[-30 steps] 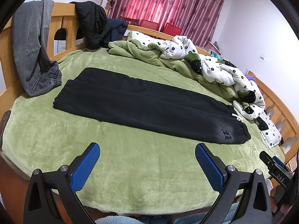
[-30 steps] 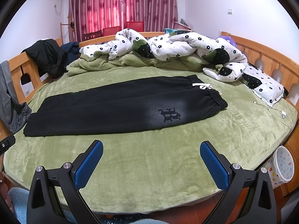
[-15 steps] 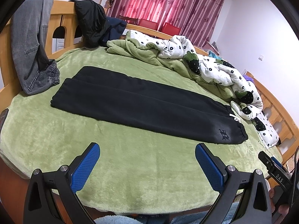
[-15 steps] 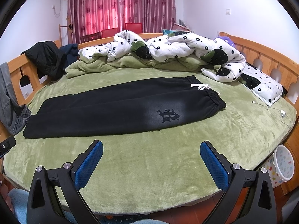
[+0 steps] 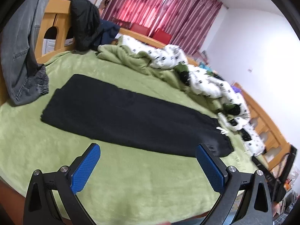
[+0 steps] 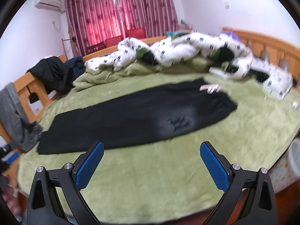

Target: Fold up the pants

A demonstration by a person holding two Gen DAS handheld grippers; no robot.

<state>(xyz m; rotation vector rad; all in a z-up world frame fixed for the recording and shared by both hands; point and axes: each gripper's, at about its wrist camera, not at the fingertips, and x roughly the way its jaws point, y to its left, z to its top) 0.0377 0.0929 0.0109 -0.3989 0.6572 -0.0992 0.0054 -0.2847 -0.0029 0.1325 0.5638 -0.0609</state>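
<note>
- My left gripper (image 5: 148, 166) is spread wide, holding nothing, above the near edge of the bed (image 5: 131, 183).
- My right gripper (image 6: 151, 161) is likewise wide and empty, over the same edge.
- The pants (image 6: 135, 116) lie flat, folded lengthwise, across the middle of the bed, waistband toward the right edge.
- A quilt (image 6: 187, 54) is bunched along the far edge.

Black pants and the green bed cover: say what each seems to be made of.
Black pants: apparently a soft matte knit or fleece, since they lie limp and show no sheen; the gathered waistband suggests sweatpants.
Green bed cover: looks like plush fleece, with a fuzzy, mottled nap. The blur leaves both uncertain.
</note>
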